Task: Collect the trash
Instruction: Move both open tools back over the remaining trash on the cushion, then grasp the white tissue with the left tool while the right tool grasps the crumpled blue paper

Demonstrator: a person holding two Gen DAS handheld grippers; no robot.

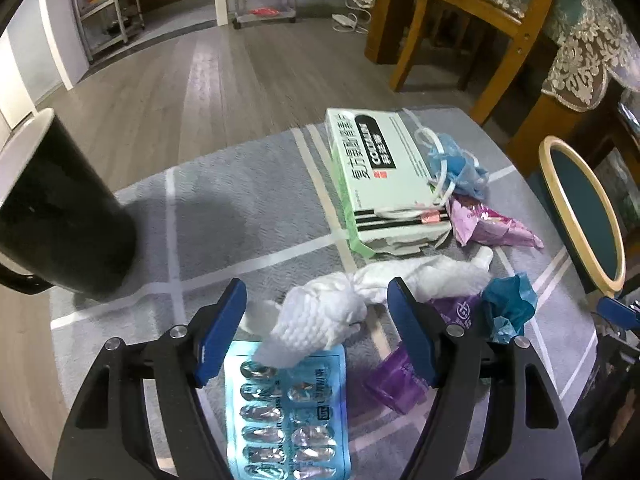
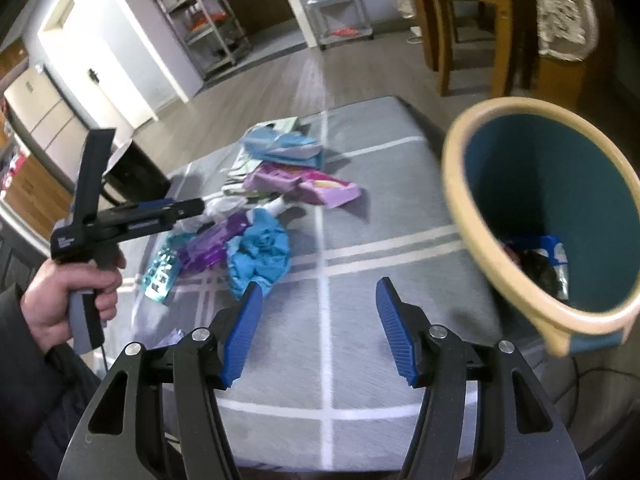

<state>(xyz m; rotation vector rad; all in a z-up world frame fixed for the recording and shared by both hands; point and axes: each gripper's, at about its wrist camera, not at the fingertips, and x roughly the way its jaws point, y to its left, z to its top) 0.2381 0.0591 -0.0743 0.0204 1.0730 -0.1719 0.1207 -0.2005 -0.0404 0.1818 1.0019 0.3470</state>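
Observation:
My left gripper (image 1: pixel 316 300) is open, its jaws on either side of a crumpled white tissue (image 1: pixel 320 320) lying partly on a blue blister pack (image 1: pixel 286 412). Around it lie a purple wrapper (image 1: pixel 396 380), a teal crumpled wrapper (image 1: pixel 510 300), a green medicine box (image 1: pixel 380 176), a blue plastic bag (image 1: pixel 456 164) and a pink wrapper (image 1: pixel 492 228). My right gripper (image 2: pixel 318 300) is open and empty above the grey cloth. A teal bin with a cream rim (image 2: pixel 472 216) stands to its right, with some trash inside. The left gripper shows in the right wrist view (image 2: pixel 192 208), held by a hand.
A black bin (image 1: pixel 60 216) stands at the table's left edge. The table has a grey cloth with white lines (image 2: pixel 380 308). Wooden chairs (image 1: pixel 460 36) and a lace-covered table stand beyond. Metal shelves (image 1: pixel 108 8) are at the far wall.

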